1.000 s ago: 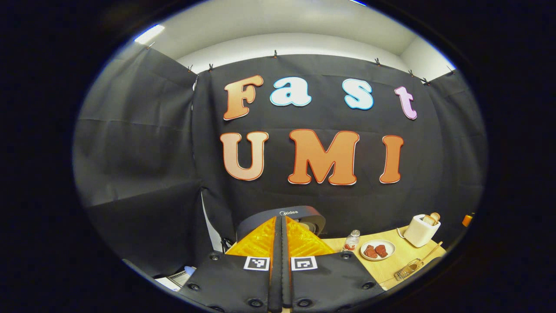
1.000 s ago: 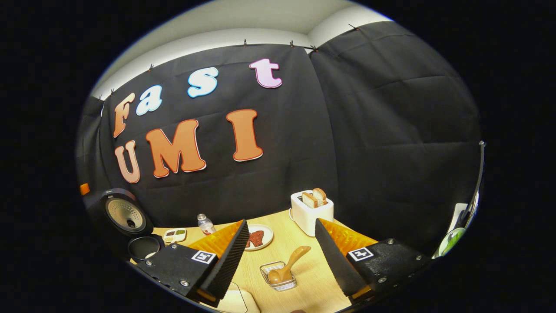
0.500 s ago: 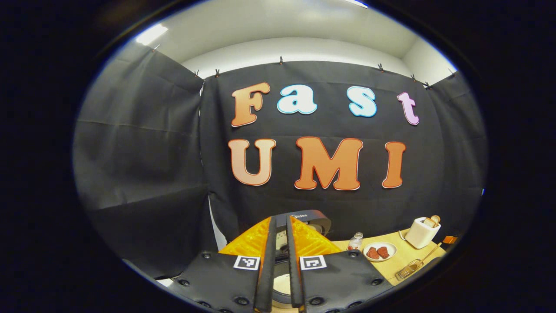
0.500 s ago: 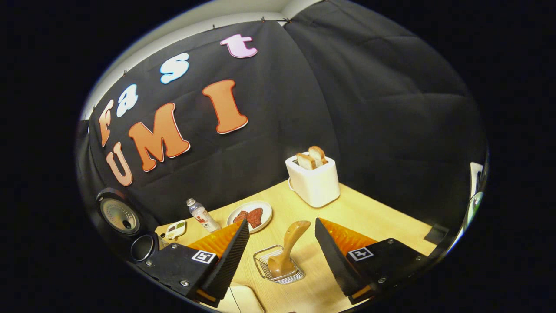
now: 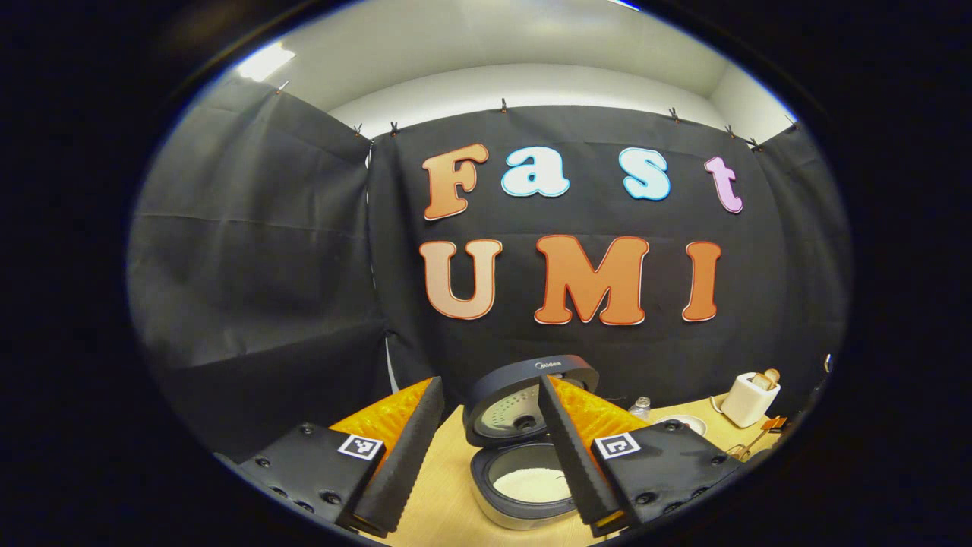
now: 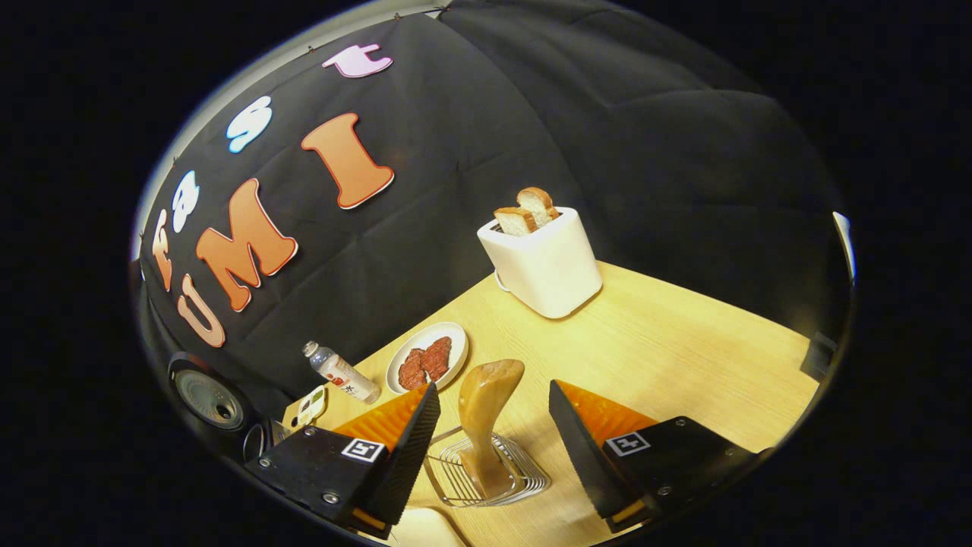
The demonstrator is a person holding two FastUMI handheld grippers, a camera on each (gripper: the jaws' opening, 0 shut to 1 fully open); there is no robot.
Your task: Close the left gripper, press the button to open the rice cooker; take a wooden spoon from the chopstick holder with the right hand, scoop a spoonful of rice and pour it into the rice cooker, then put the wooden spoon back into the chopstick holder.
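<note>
With the rice cooker (image 5: 528, 448) standing lid-up on the bench (image 6: 645, 342), the left tool (image 5: 490, 456) is hanging wide open before it, while the right tool (image 6: 490, 448), jaws wide, is straddling the wooden spoon (image 6: 486, 410) upright in its wire chopstick holder (image 6: 486, 479), seemingly ready to grasp.

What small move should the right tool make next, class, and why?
Probably ease the right tool forward and close it on the spoon. Its fingers stand open either side of the handle, not yet touching it; the spoon stands in the holder, and the cooker lid is already up.
</note>
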